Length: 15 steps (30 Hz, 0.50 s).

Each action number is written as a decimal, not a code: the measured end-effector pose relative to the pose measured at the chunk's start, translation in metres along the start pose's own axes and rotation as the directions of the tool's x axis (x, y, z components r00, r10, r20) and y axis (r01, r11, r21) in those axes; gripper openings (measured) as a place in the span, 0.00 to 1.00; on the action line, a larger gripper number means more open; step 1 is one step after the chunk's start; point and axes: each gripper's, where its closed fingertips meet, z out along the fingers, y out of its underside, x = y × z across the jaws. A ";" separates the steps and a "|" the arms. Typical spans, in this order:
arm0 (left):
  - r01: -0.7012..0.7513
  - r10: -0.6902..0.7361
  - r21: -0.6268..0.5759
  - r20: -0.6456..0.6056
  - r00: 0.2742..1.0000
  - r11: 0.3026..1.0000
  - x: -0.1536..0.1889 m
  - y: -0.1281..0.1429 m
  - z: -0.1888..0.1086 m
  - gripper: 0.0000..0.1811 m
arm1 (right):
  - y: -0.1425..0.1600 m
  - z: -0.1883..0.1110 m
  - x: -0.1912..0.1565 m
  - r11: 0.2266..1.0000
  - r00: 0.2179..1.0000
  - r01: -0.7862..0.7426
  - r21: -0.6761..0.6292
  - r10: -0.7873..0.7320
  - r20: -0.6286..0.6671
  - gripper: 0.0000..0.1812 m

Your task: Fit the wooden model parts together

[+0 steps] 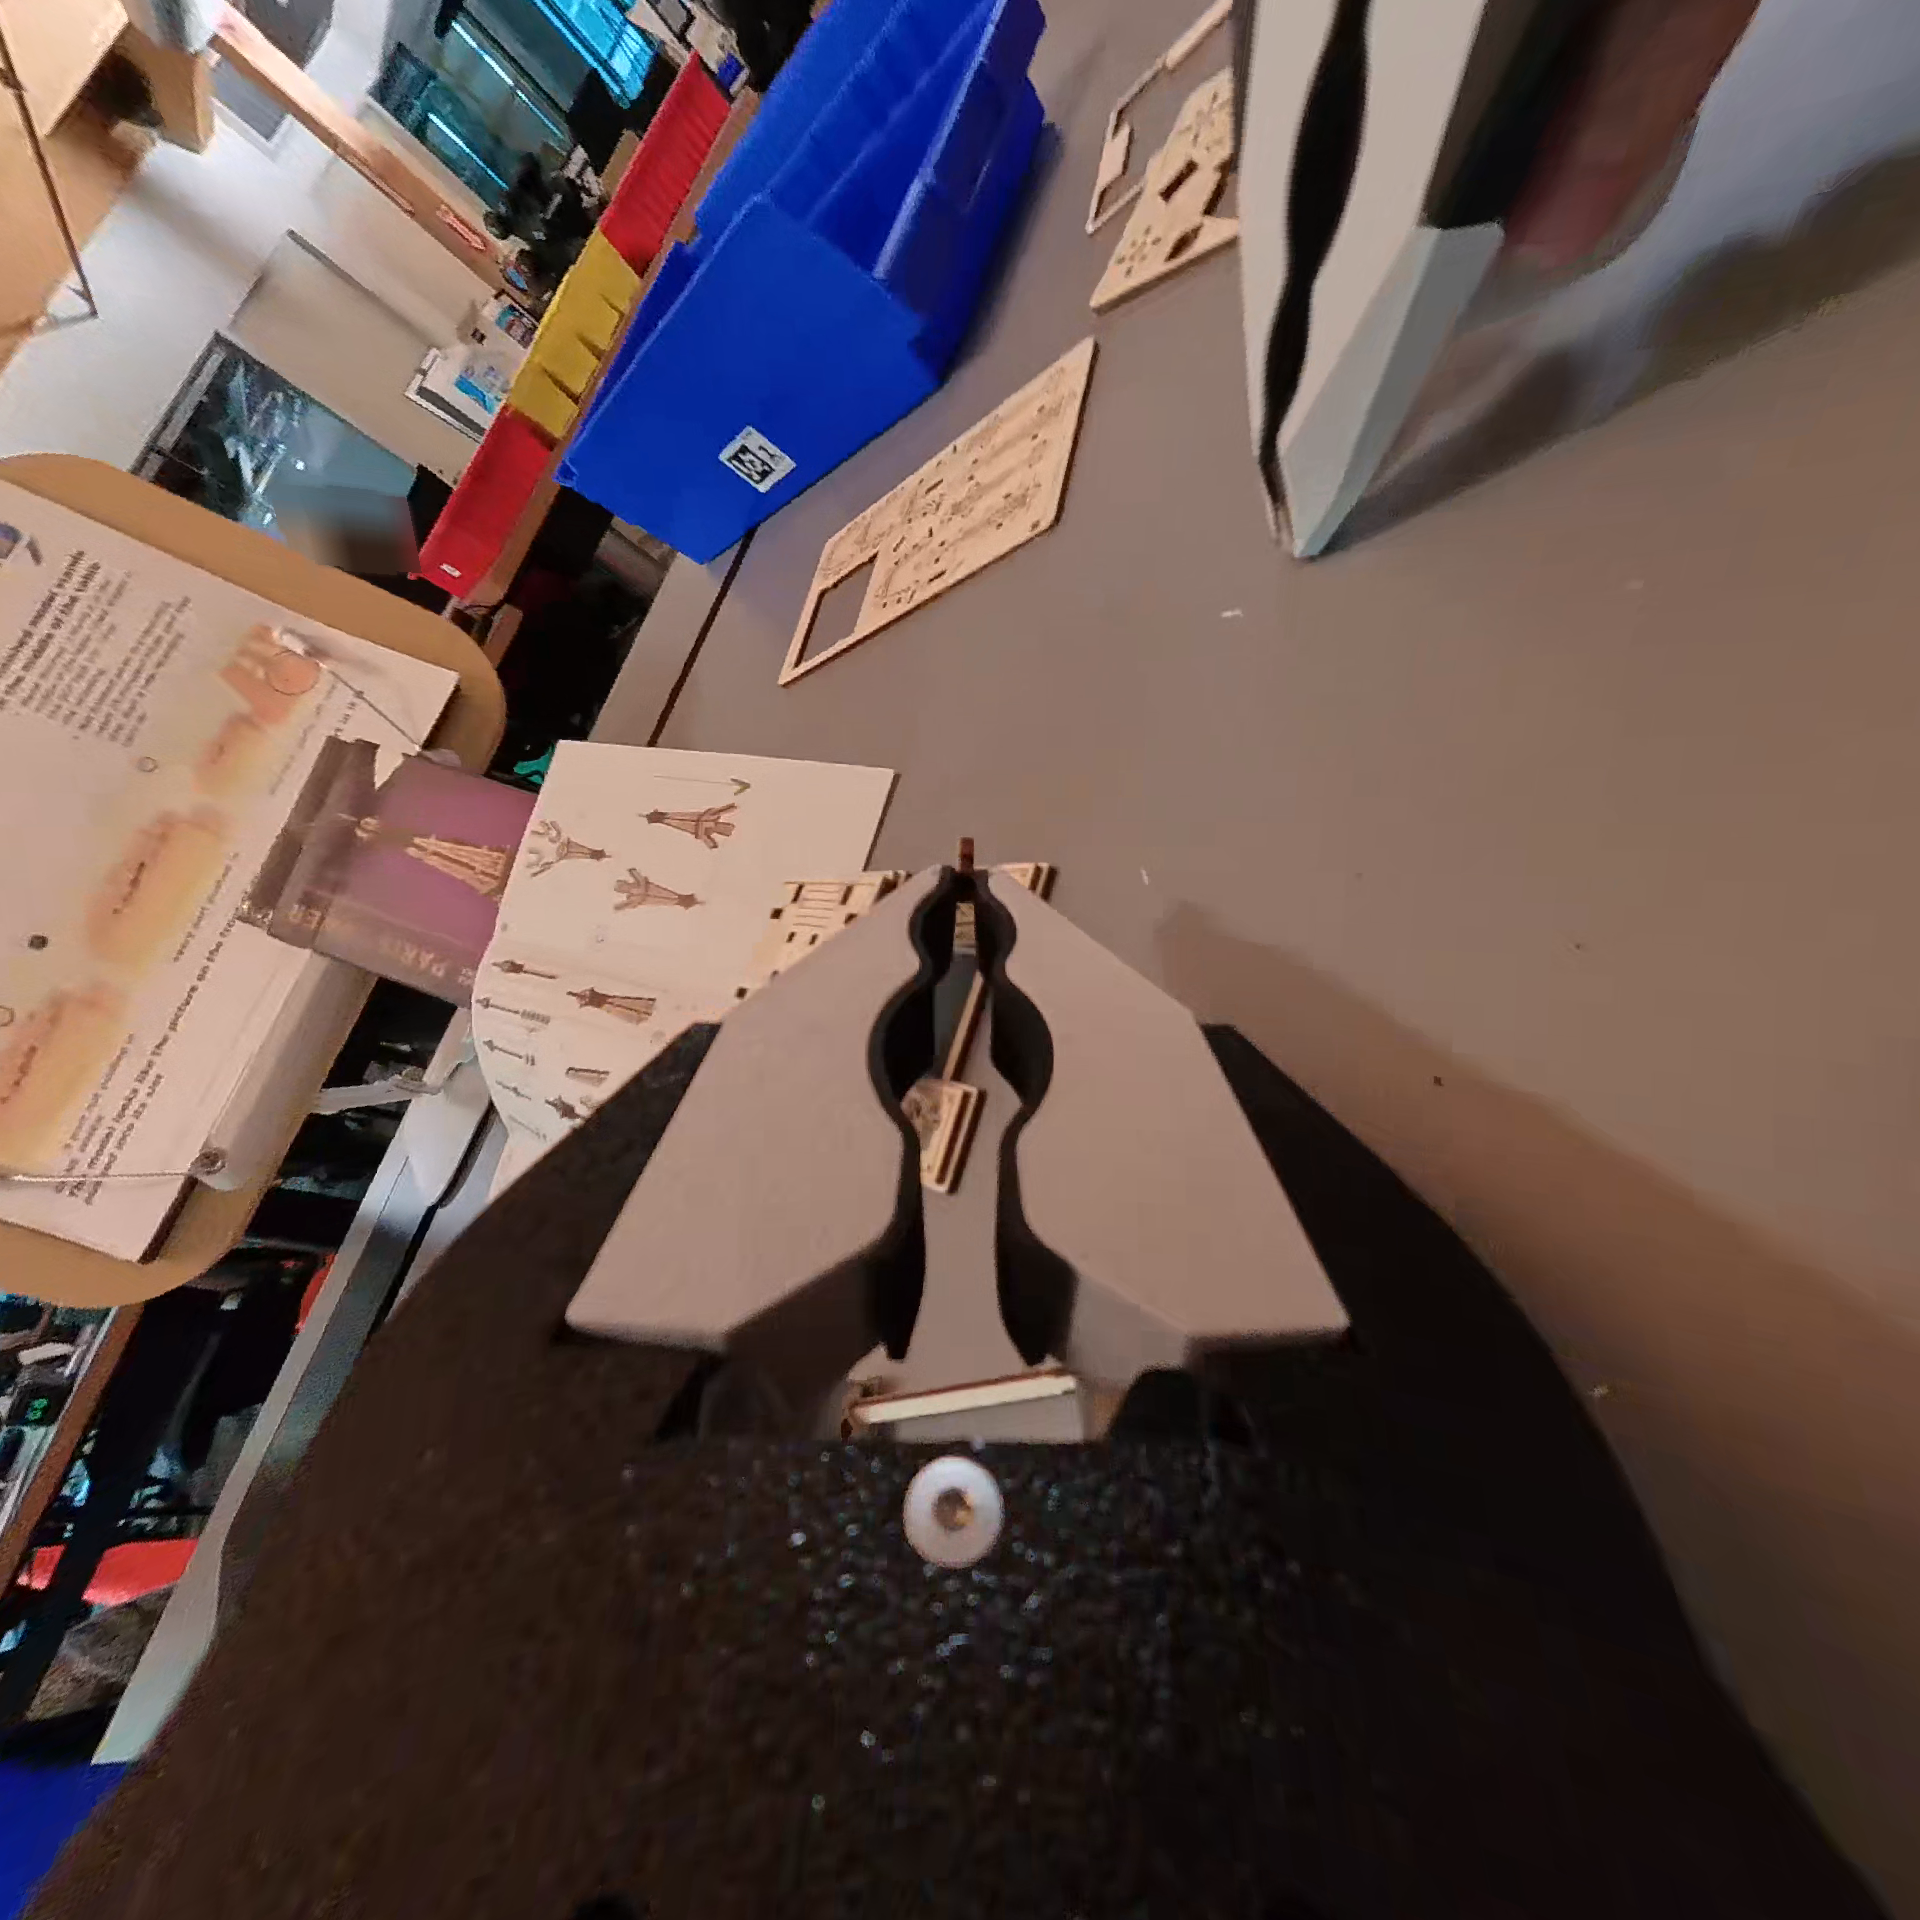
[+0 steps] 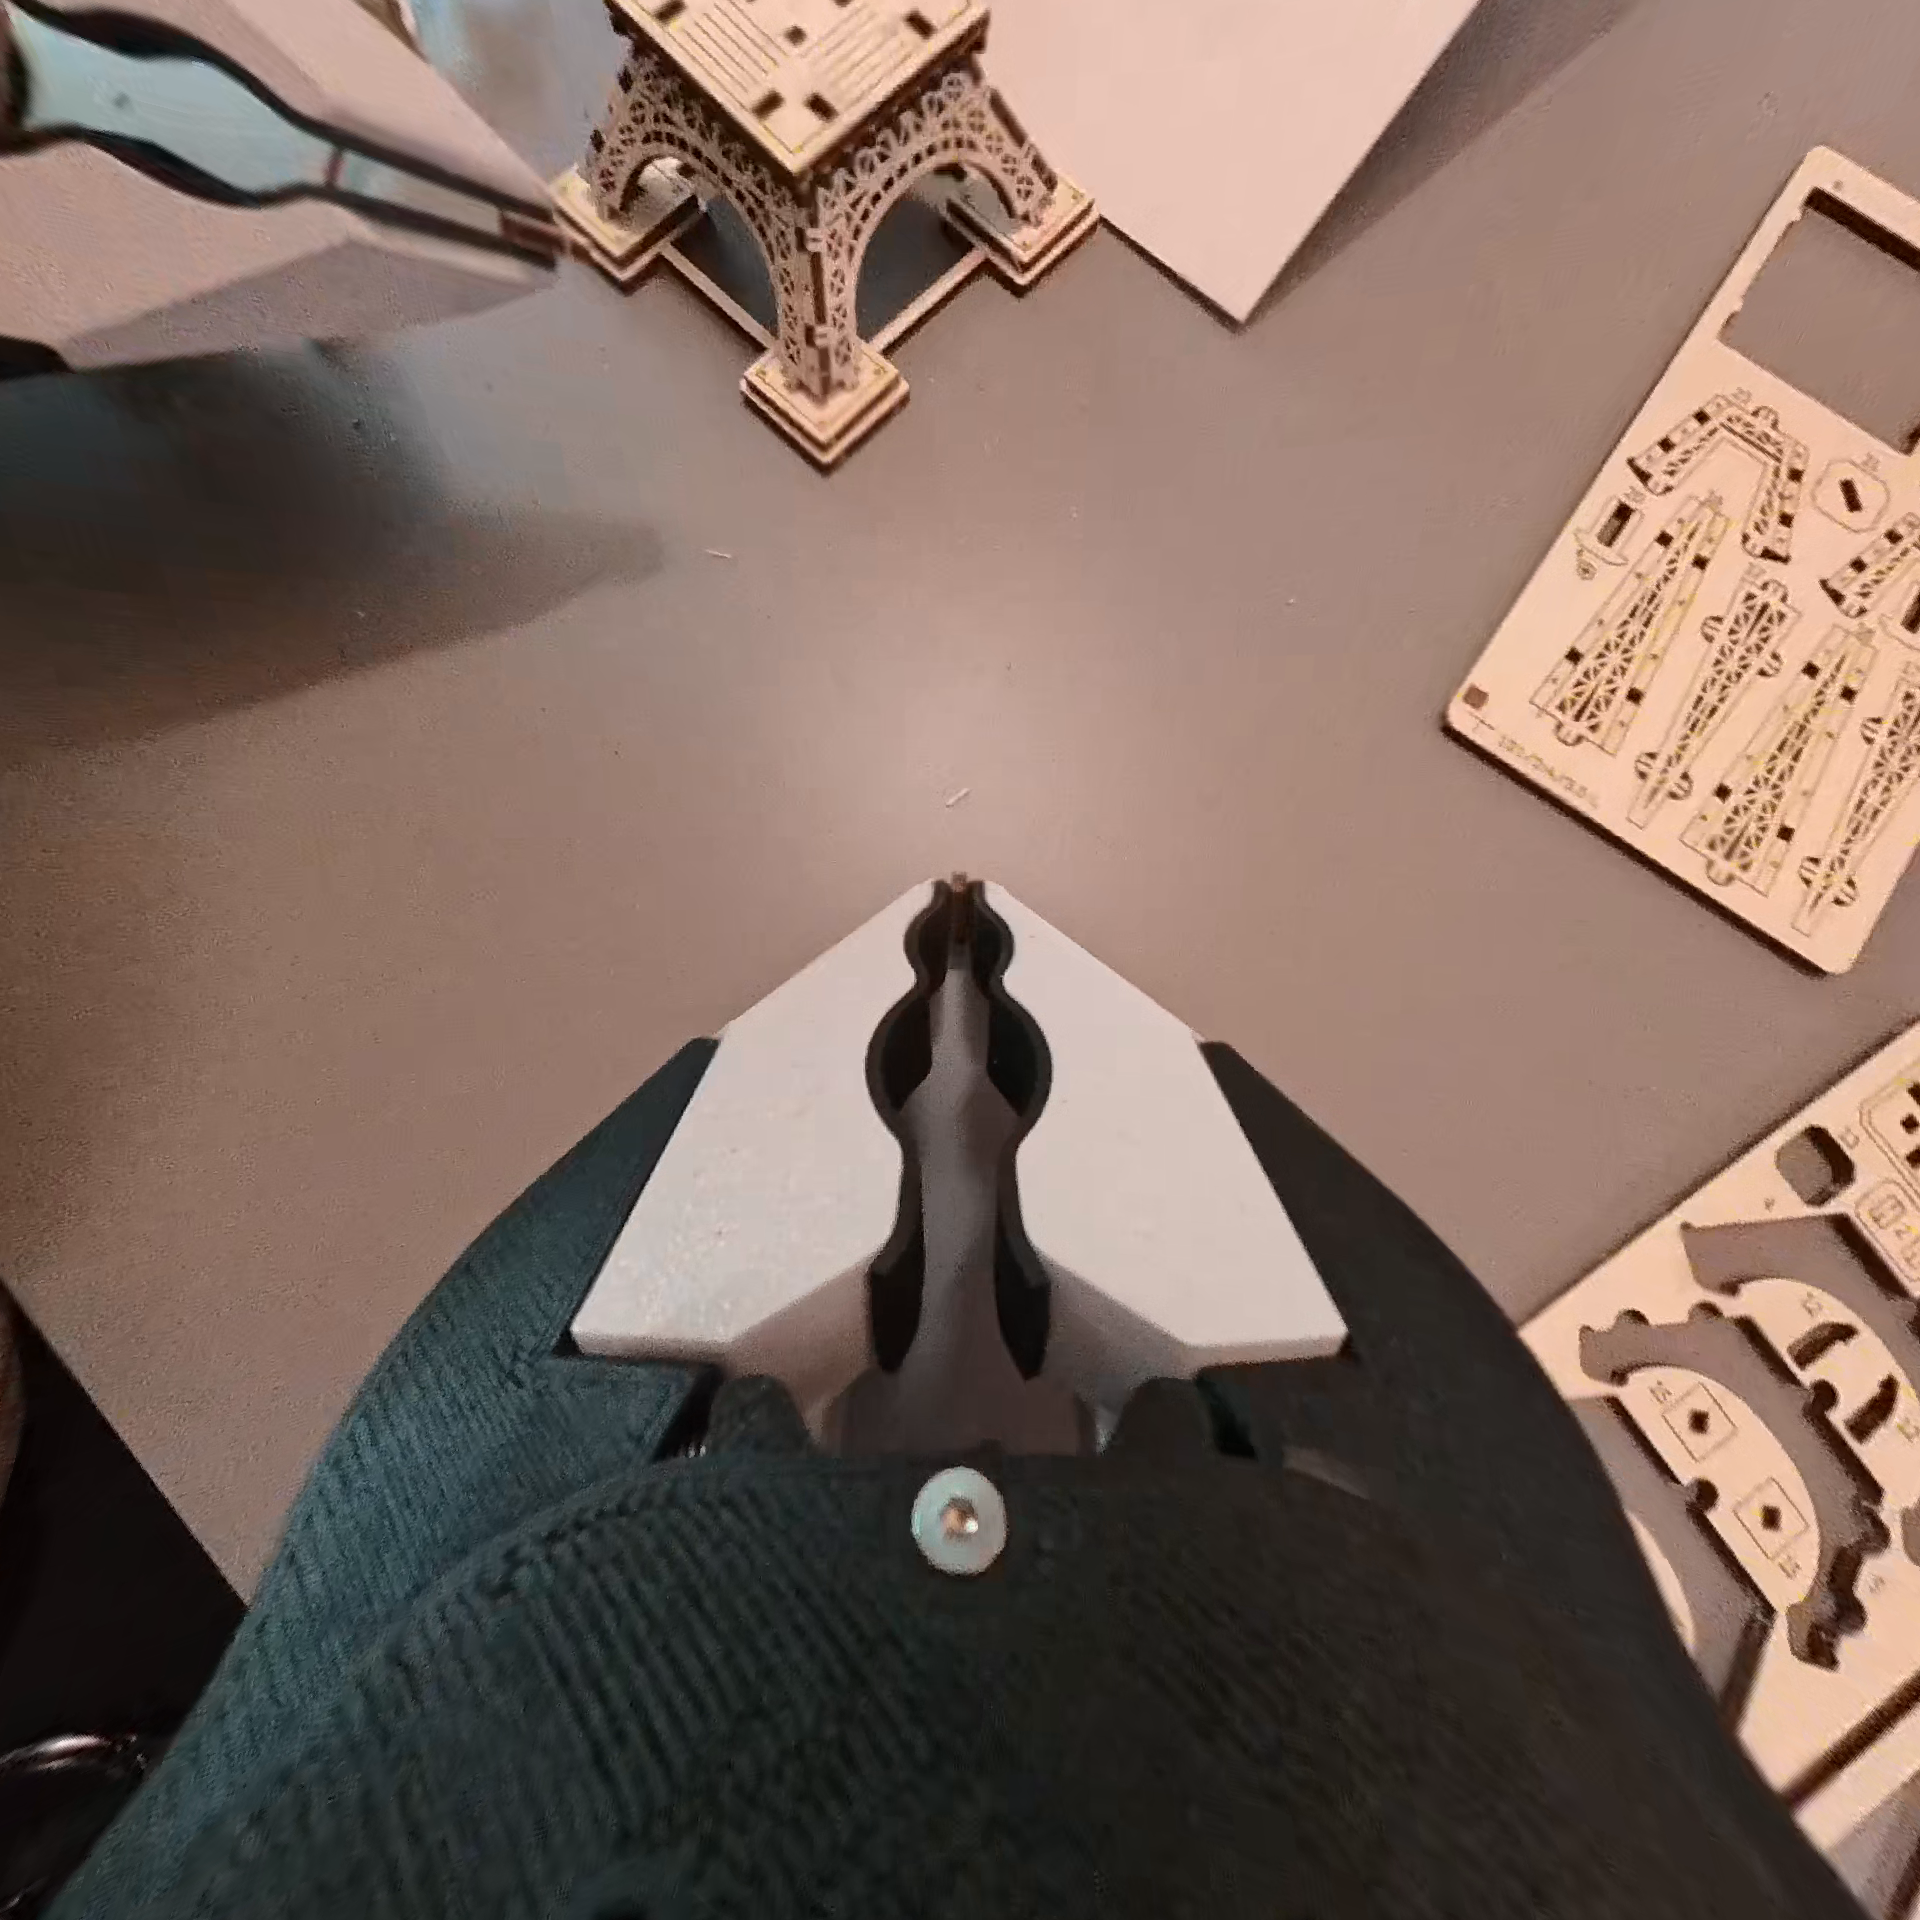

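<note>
Right now the wooden tower base (image 2: 821,197) sits at the top centre of my right wrist view: pale laser-cut lattice, arched legs on stepped square feet, joined low down by thin strips, with a flat slotted deck on top. It stands upright on the grey table (image 2: 727,675).

My left gripper (image 1: 964,883) has its fingers pressed nearly together on a thin wooden piece (image 1: 948,1127), whose dark edge pokes out past the tips in the middle of the left wrist view. Seen from the right wrist view, those same fingers reach in from the upper left and touch the tower at 1 corner foot.

My right gripper (image 2: 958,891) is also narrowed down, pinching a small wooden sliver (image 2: 958,906) right at the tips, low in the centre of the frame, well apart from the tower with bare table between.

Around it: a part sheet (image 2: 1704,644) with uncut lattice pieces lies at the right edge of the right wrist view, a second sheet (image 2: 1766,1455) with pieces already pushed out at the lower right, and a white sheet of paper (image 2: 1247,135) just beside the tower at the upper right. In the left wrist view, blue bins (image 1: 831,270) fill the upper centre, and an instruction leaflet (image 1: 665,914) lies at the left-centre.
</note>
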 end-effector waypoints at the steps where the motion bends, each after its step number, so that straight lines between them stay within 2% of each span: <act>1: -0.008 0.008 -0.011 -0.006 1.000 1.000 0.001 0.002 0.001 0.00 | -0.002 0.002 -0.003 1.000 1.000 0.008 0.000 -0.008 0.015 0.00; 3: -0.007 0.006 -0.015 -0.011 1.000 1.000 0.002 0.004 0.002 0.00 | -0.004 0.003 -0.009 0.999 0.999 0.029 -0.015 -0.028 0.047 0.06; 6: 0.049 -0.049 -0.016 -0.048 0.998 0.999 0.005 0.006 0.004 0.00 | 0.003 -0.005 0.004 0.997 0.999 0.031 -0.076 -0.033 -0.022 0.18; 11: 0.048 -0.049 -0.005 -0.056 0.997 0.999 0.006 0.004 0.004 0.00 | 0.018 -0.023 0.033 0.994 0.993 -0.020 -0.109 0.007 -0.118 0.20; 15: 0.017 -0.018 -0.017 -0.075 0.997 1.000 0.011 0.006 0.005 0.00 | 0.018 -0.030 0.031 0.995 0.995 -0.028 -0.091 0.019 -0.095 0.22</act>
